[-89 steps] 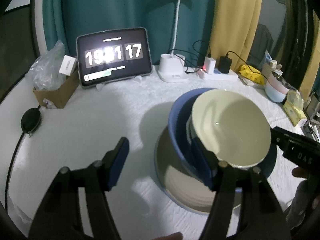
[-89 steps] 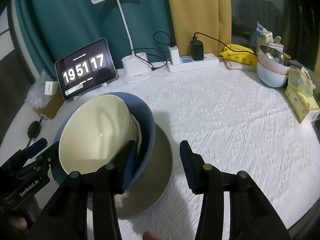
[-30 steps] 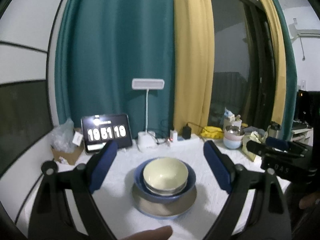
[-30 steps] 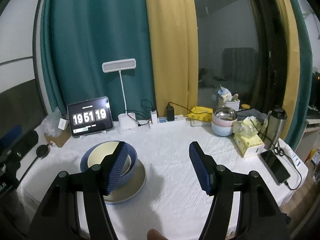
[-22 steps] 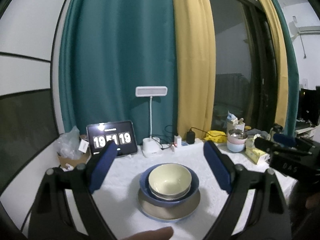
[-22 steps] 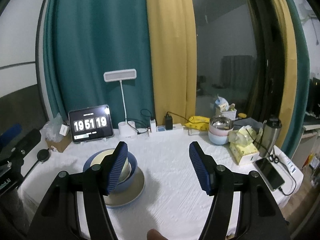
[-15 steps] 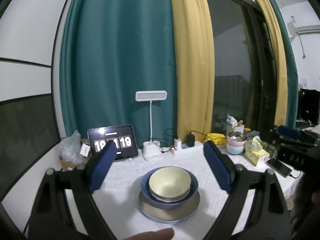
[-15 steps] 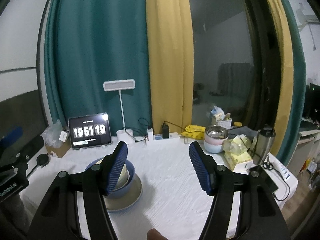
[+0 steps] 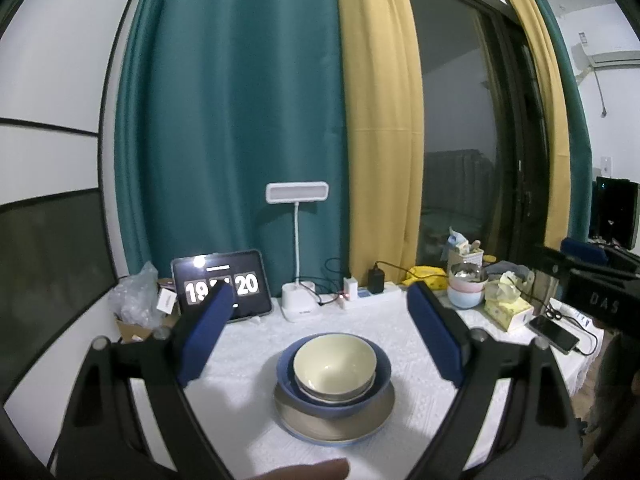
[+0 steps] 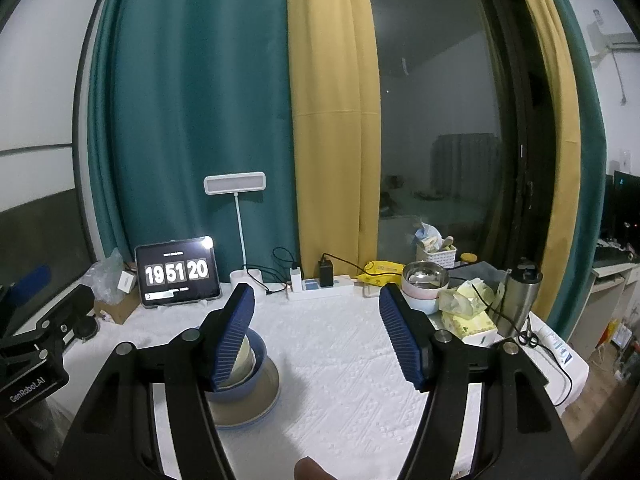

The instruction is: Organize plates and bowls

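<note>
Both tongs released, nothing between the pads. Left gripper (image 9: 320,334) hangs high above the table, jaws spread wide, framing the stack at 6 o'clock in its view. Right gripper (image 10: 318,334) same posture, jaws apart, the stack at its 8 o'clock and partly hidden behind its left finger (image 10: 234,336).

Stack: cream bowl (image 9: 334,366) nested in blue bowl (image 9: 288,376), both sitting on a beige plate (image 9: 384,412) with a blue rim. Largest at the bottom, smallest on top, so it sits stable and nests flush. Bowl rims look level, no visible tilt.

Judgement: organizing looks done. Neither tool is near the crockery, and both point forward, not down at it.

Further out on the white tablecloth (image 10: 344,360): tablet clock (image 10: 178,276) at 10 o'clock, desk lamp (image 9: 298,192) at 12, power strip (image 10: 320,284) beside it. At 2 o'clock a pink-and-blue bowl pile (image 9: 466,290), tissue box (image 9: 508,308), phone (image 9: 554,334). Those bowls look like clutter outside the task, can't confirm.
</note>
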